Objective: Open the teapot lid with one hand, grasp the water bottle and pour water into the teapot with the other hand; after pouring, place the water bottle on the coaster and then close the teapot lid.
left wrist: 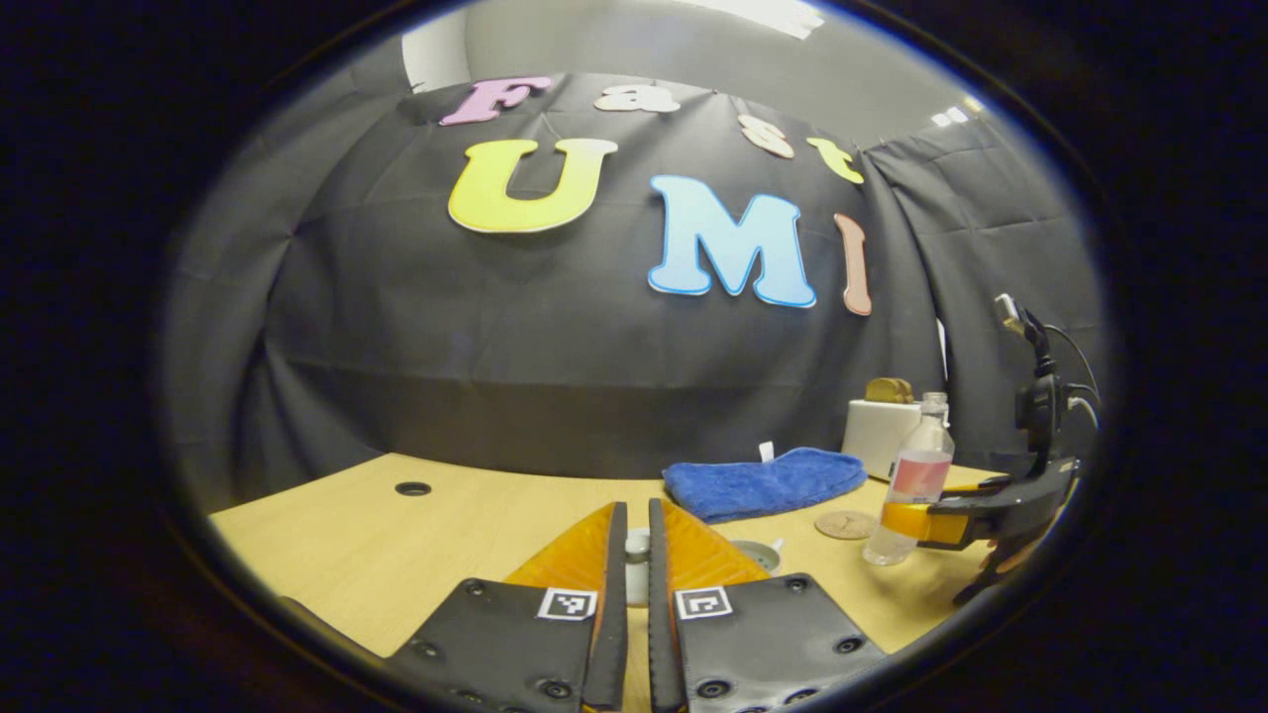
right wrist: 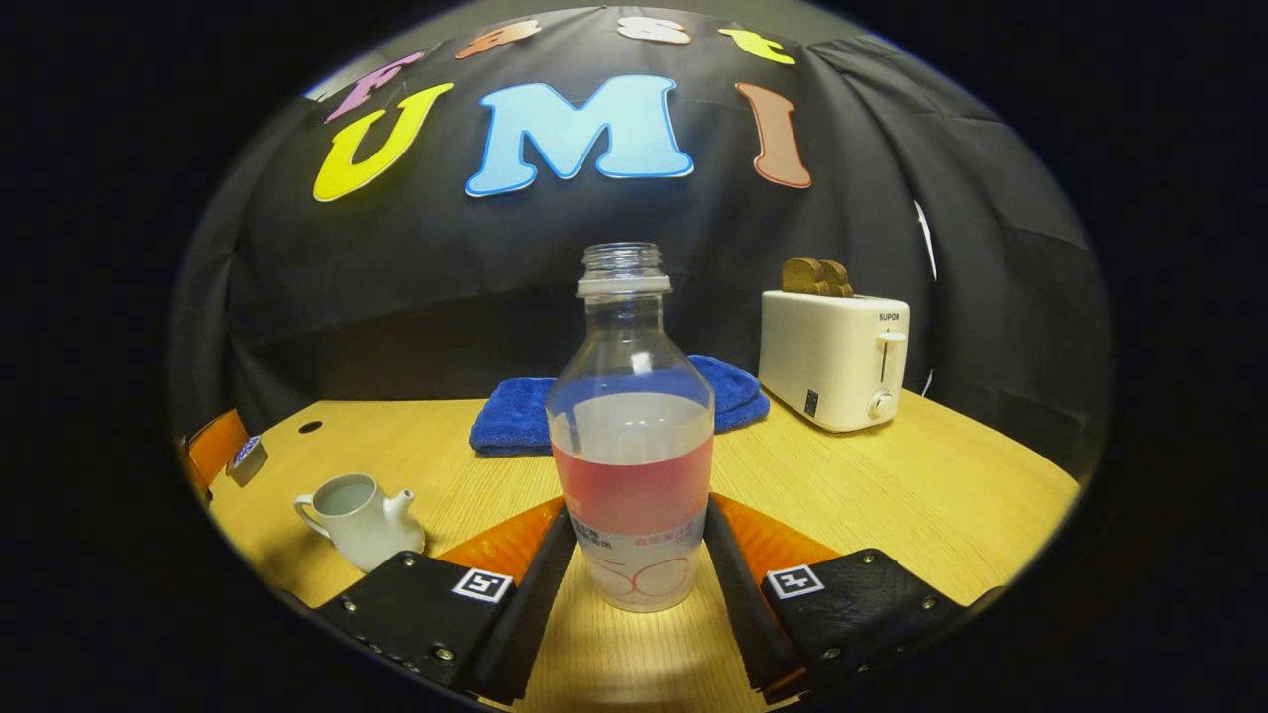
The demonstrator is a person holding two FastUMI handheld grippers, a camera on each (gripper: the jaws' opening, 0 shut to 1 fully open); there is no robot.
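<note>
The clear uncapped water bottle (right wrist: 631, 446), partly filled and with a pink label, stands on the wooden table between the fingers of my right gripper (right wrist: 636, 512), which press on its two sides. The left gripper view has the same bottle (left wrist: 916, 475) at the right, held by the right gripper (left wrist: 931, 523), just right of the round brown coaster (left wrist: 845, 524). The white teapot (right wrist: 362, 515) sits open at the left, its lid off. My left gripper (left wrist: 637, 510) is shut on the small white lid (left wrist: 637, 555), up beside the teapot's rim (left wrist: 758, 555).
A folded blue towel (right wrist: 614, 401) lies behind the bottle. A white toaster (right wrist: 834, 356) with bread in its slots stands at the back right. The black cloth wall closes off the far side. A small cable hole (left wrist: 412, 488) is in the table at the left.
</note>
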